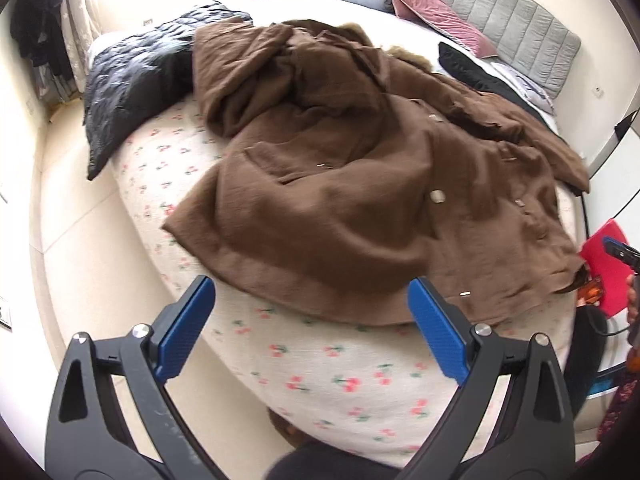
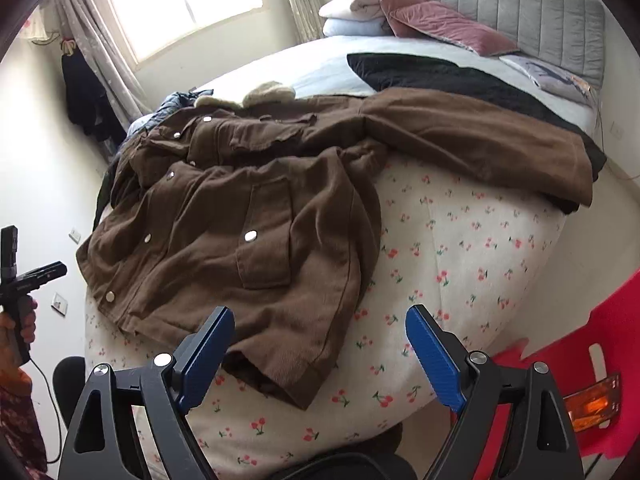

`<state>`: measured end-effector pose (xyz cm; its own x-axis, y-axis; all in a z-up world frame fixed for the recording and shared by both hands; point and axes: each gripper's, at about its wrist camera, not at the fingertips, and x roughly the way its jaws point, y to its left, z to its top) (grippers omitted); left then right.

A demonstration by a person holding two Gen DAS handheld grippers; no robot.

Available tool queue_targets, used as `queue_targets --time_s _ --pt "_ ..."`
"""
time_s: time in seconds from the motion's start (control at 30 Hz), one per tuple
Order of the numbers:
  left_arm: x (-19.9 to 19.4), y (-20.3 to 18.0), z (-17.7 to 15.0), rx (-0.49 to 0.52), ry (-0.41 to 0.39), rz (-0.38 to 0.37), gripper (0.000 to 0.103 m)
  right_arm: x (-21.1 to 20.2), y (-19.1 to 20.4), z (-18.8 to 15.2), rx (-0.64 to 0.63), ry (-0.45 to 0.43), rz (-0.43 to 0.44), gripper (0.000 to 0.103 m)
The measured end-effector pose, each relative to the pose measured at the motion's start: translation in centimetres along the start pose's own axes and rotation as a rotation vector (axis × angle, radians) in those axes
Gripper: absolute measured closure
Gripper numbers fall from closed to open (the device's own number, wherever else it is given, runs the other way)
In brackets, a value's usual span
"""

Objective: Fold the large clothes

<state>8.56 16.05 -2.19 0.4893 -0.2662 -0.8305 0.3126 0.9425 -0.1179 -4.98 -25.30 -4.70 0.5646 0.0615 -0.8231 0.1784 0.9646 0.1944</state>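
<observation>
- Left gripper (image 1: 310, 288): blue fingers spread wide, holding nothing, poised over the coat's near hem.
- Right gripper (image 2: 320, 318): likewise agape and empty.
- Brown coat (image 2: 240, 216) lies rumpled (snaps showing) on the cherry-print bed (image 2: 460, 264), one sleeve flung rightward.

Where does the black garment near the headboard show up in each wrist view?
Left wrist: the black garment lies upper right, behind the brown coat.
Right wrist: the black garment lies upper centre-right, beyond the brown coat.
Shared landmark: the pink pillow against the grey headboard.
</observation>
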Motion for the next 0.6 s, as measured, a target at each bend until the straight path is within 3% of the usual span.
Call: queue_targets --time_s 0.23,0.37,0.47,0.53,0.6 --pt "2.3 4.7 1.0 0.036 -0.074 0.057 0.006 2.4 -1.2 -2.6 0.114 0.078 0.090 0.014" --pt "3.9 6.1 3.2 0.077 -0.093 -0.009 0.006 3.2 -1.7 -2.8 0.159 0.079 0.107 0.014" --pt "6.5 6.7 4.7 0.080 -0.025 -0.048 0.006 4.0 -1.8 -2.5 0.173 0.088 0.113 0.014" --pt "8.1 7.1 5.1 0.035 0.030 -0.100 0.013 4.7 -1.7 -2.1 0.183 0.094 0.121 0.014" --pt "8.7 7.4 4.8 -0.021 0.055 -0.172 0.026 5.6 -1.9 -1.9 0.203 0.101 0.116 0.014"
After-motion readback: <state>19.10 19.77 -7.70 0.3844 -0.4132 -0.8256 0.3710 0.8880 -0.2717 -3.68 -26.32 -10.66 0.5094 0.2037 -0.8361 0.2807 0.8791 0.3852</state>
